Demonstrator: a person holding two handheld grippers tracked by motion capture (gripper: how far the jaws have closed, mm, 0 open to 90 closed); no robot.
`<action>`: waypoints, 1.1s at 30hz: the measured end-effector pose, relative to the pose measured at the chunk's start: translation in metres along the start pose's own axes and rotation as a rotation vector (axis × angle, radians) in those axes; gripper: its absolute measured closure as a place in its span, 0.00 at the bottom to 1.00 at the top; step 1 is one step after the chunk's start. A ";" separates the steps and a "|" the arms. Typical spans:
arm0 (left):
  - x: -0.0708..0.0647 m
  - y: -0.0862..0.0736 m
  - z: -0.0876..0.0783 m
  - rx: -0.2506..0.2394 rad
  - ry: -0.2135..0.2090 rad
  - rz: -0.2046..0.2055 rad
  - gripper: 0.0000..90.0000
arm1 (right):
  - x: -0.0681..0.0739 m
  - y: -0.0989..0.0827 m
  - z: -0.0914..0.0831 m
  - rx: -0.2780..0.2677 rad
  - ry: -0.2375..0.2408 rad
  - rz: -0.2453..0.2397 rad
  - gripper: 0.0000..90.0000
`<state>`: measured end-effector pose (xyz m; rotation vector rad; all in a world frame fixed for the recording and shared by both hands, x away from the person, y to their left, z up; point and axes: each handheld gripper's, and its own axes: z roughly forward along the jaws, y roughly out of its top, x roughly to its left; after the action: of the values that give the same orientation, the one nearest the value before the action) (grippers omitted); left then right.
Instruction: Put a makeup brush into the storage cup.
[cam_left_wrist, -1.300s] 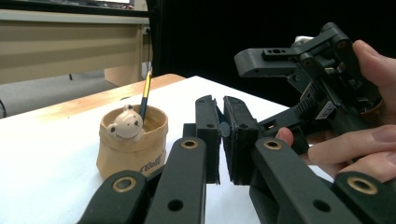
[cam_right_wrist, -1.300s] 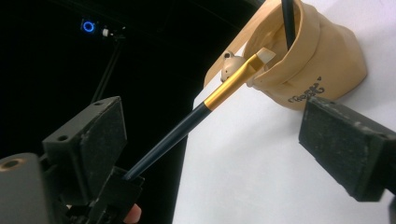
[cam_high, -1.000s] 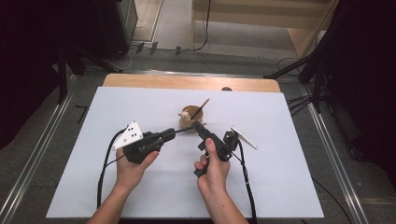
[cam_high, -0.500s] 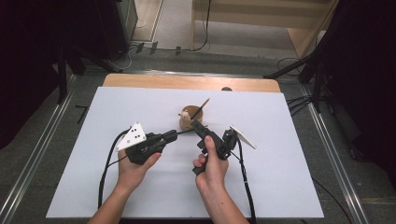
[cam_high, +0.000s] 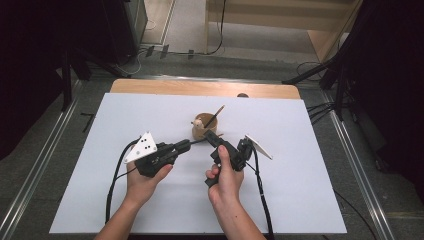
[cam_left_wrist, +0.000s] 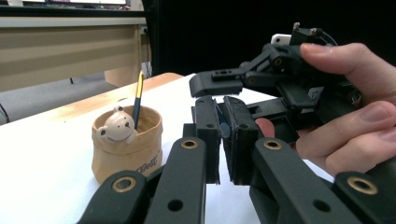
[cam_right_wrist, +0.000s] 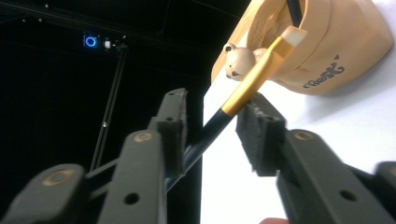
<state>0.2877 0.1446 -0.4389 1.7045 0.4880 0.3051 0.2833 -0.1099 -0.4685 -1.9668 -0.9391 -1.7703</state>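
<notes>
Left gripper (cam_left_wrist: 223, 135) jaws pinch a thin, stiff, light pencil (cam_right_wrist: 247, 91) beside the bear pot (cam_right_wrist: 322, 46); right gripper (cam_right_wrist: 210, 130) jaws have just been closing around its black shaft, not yet touching.

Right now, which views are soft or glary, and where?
High view: even light, sharp, no glare on the white table sheet. Left gripper view: near black fingers blurred, tan bear-faced cup crisp. Right gripper view: black-and-gold brush and cup soft, white sheet blown out, background dark.
</notes>
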 end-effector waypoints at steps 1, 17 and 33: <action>0.000 0.000 0.000 0.000 -0.001 0.000 0.96 | 0.000 0.000 0.000 0.001 -0.001 -0.002 0.74; 0.000 0.001 0.000 0.030 -0.023 -0.051 0.61 | 0.002 0.001 -0.007 -0.058 0.077 -0.063 0.94; 0.004 -0.001 0.002 0.106 0.006 -0.082 0.00 | 0.003 0.006 -0.009 -0.108 0.039 -0.248 0.93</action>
<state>0.2924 0.1448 -0.4406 1.7812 0.5851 0.2287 0.2805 -0.1190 -0.4629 -1.9421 -1.1383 -2.0249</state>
